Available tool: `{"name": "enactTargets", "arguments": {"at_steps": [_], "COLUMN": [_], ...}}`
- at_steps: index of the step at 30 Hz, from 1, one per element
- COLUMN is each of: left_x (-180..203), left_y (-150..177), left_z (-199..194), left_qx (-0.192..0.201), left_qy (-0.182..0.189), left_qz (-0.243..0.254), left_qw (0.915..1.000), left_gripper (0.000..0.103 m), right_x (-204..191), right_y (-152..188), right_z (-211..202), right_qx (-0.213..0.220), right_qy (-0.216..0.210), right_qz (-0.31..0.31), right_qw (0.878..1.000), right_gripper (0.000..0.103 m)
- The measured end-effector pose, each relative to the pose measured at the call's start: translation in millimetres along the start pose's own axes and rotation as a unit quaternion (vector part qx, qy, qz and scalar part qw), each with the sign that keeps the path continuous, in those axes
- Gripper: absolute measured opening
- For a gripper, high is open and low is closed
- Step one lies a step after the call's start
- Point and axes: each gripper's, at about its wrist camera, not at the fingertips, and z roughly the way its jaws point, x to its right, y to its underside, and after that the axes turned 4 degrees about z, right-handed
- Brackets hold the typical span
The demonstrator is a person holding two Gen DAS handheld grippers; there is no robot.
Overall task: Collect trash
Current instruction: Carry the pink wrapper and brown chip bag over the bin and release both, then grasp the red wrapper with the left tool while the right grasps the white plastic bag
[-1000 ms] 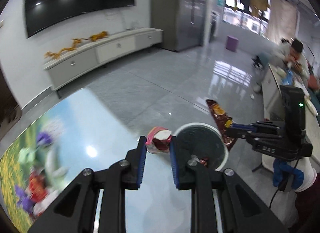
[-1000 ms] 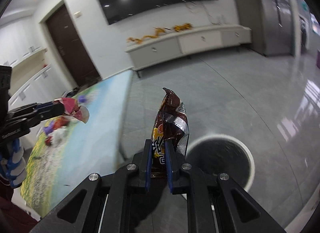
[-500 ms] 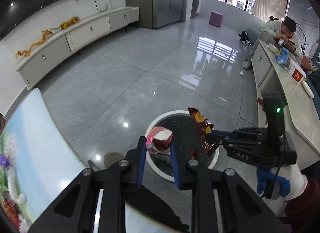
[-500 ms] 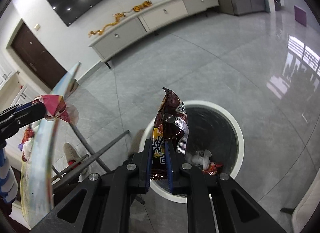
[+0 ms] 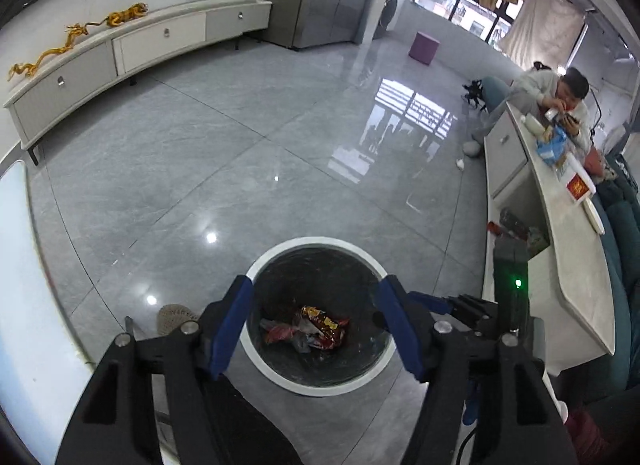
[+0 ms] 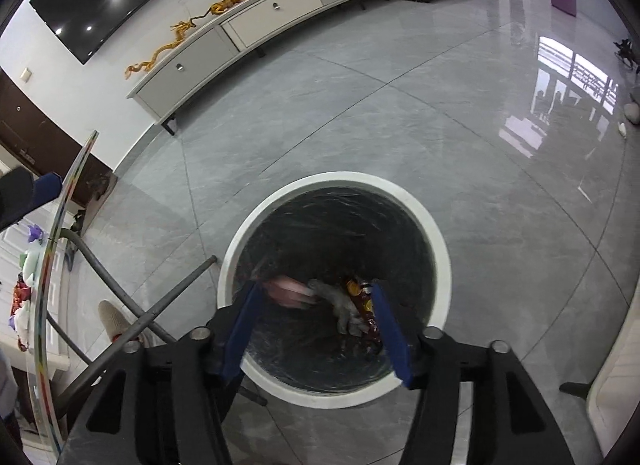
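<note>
Both wrappers have left the jaws since half a second ago and now lie in the trash bin (image 5: 316,241). Grey tiled floor (image 5: 240,153) all round. Tabletop (image 5: 16,265) edge at far left of the left view. Bin round, white-rimmed, black-lined, directly below both grippers. Left gripper (image 5: 316,329) spread wide, holding nothing. Right gripper (image 6: 316,329) likewise spread wide, holding nothing; it also shows at right in the left view. Brown snack bag (image 5: 326,325) sits on the bin bottom among other scraps. Pink wrapper (image 6: 288,291) blurred in the right view, inside the bin beside the snack bag.
</note>
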Motion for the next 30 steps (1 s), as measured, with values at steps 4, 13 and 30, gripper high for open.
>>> {"name": "enactTargets", "arguments": {"at_steps": [4, 13, 30], "left_x": [-5, -25, -131], "left_y": [4, 27, 179], "left_z": [-29, -129, -321], "left_qx": [0.036, 0.125, 0.193], "left_qy": [-0.036, -0.100, -0.219], "left_qz": [0.008, 0.008, -0.090], "left_qw": [0.9987, 0.9871, 0.9522], "left_gripper": [0.064, 0.064, 0.064], "right_x": [-4, -57, -216], "right_y": [-3, -8, 27], "right_z": [-18, -109, -253], "right_qx": [0.025, 0.151, 0.309], "right_qy": [0.006, 0.013, -0.135], "right_qz": [0.001, -0.037, -0.153], "right_qw": [1.000, 0.988, 0.929], "right_gripper": [0.080, 0.103, 0.103]}}
